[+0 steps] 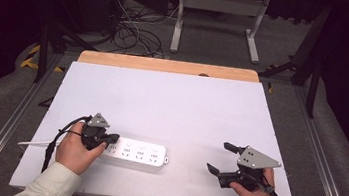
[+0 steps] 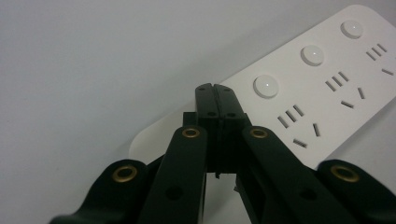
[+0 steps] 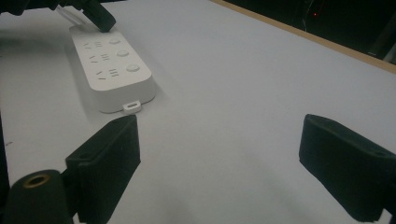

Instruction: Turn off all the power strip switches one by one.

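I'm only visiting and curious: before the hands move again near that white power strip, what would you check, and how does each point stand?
1. Left gripper jaws closed together: ok.
2. Its tips over the power strip, at the cable end: ok.
3. Tips actually pressing a button: cannot tell.
4. Right gripper open and apart from the strip: ok.
5. Strip lying flat on the table: ok.

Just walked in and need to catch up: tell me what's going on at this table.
A person holds a gripper in each hand over a white table. The left gripper, jaws shut together with nothing between them, has its tip down at the cable end of a white power strip, beside the first round button. The right gripper rests apart on the table, jaws wide open and empty.
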A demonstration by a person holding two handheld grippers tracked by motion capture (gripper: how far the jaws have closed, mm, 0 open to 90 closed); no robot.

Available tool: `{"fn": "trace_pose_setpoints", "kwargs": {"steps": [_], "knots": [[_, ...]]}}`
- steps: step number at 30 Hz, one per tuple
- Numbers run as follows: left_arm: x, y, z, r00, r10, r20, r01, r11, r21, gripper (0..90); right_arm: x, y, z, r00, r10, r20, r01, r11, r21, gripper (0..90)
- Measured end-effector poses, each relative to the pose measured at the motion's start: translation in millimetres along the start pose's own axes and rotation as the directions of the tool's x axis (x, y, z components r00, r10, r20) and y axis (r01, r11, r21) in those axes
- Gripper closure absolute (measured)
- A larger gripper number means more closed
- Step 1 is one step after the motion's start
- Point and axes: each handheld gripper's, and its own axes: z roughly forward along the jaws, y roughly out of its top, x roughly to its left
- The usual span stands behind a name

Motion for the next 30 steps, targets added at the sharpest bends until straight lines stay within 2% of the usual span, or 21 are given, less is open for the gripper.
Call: {"fn": "trace_pose_setpoints", "kwargs": {"steps": [5,10,12,16,17,18,19,20,21,22,25,26,27,29,30], "knots": [[0.0,-1.0,0.0,1.0000,-0.008,0.004,0.008,1.0000,-0.003,90.0,0.4,0.2,-0.2,1.0000,-0.003,0.001,0.003,1.000,0.001,13.0],[-1.9,-0.5,0.1,0.9999,0.009,-0.007,-0.009,1.0000,0.003,90.0,1.0,0.2,0.2,1.0000,-0.002,-0.002,0.002,1.000,0.001,13.0],[-4.2,0.4,0.4,0.9995,0.021,-0.024,-0.021,0.9997,0.014,90.0,1.4,0.3,0.5,1.0000,-0.003,-0.003,0.003,1.000,0.002,13.0],[-2.4,-0.8,0.9,0.9996,0.023,-0.014,-0.023,0.9997,0.009,90.0,1.8,0.7,0.1,1.0000,-0.007,-0.001,0.007,1.000,-0.001,13.0],[-2.7,-1.2,0.9,0.9994,0.028,-0.021,-0.028,0.9996,0.006,90.0,1.8,0.7,0.1,1.0000,-0.007,-0.001,0.007,1.000,-0.001,13.0],[-3.2,-1.1,1.2,0.9977,0.039,-0.055,-0.040,0.9992,-0.002,90.0,1.9,0.7,0.1,1.0000,-0.008,-0.002,0.008,1.000,0.000,13.0],[-3.2,-1.1,1.2,0.9977,0.039,-0.055,-0.040,0.9992,-0.002,90.0,2.0,0.6,0.2,1.0000,-0.008,-0.003,0.008,1.000,0.000,13.0],[-3.4,-1.8,2.5,0.9973,0.043,-0.059,-0.045,0.9988,-0.021,90.0,2.0,0.6,0.2,1.0000,-0.008,-0.003,0.008,1.000,0.000,13.0],[-3.7,-0.7,1.2,0.9994,0.015,-0.032,-0.016,0.9988,-0.046,90.0,1.8,0.4,0.3,1.0000,-0.006,-0.005,0.006,1.000,-0.001,13.0],[-4.0,1.0,-0.4,0.9997,0.017,-0.019,-0.018,0.9991,-0.037,90.0,1.3,0.3,0.2,0.9999,-0.009,-0.005,0.009,1.000,0.000,13.0],[-5.6,4.2,-8.9,0.9999,0.004,0.012,-0.003,0.9944,-0.105,90.0,-0.2,-0.5,-0.1,1.0000,-0.004,-0.001,0.004,1.000,0.002,13.0],[-5.6,4.2,-8.9,0.9999,0.004,0.012,-0.003,0.9944,-0.105,90.0,-0.6,-0.6,0.3,1.0000,-0.004,-0.001,0.004,1.000,0.001,13.0],[-7.5,7.4,-15.9,0.9998,0.015,0.015,-0.013,0.9901,-0.140,90.0,-0.4,-0.7,0.6,1.0000,0.000,-0.002,0.000,1.000,0.003,13.0],[-9.5,8.7,-18.6,0.9997,0.014,0.020,-0.011,0.9882,-0.153,90.0,-0.6,-0.9,1.2,1.0000,-0.006,-0.002,0.006,1.000,0.005,13.0],[-13.4,11.2,-23.3,0.9992,0.021,0.034,-0.015,0.9835,-0.180,90.0,0.2,-1.1,2.0,1.0000,-0.004,-0.003,0.004,1.000,0.010,13.0]]}}
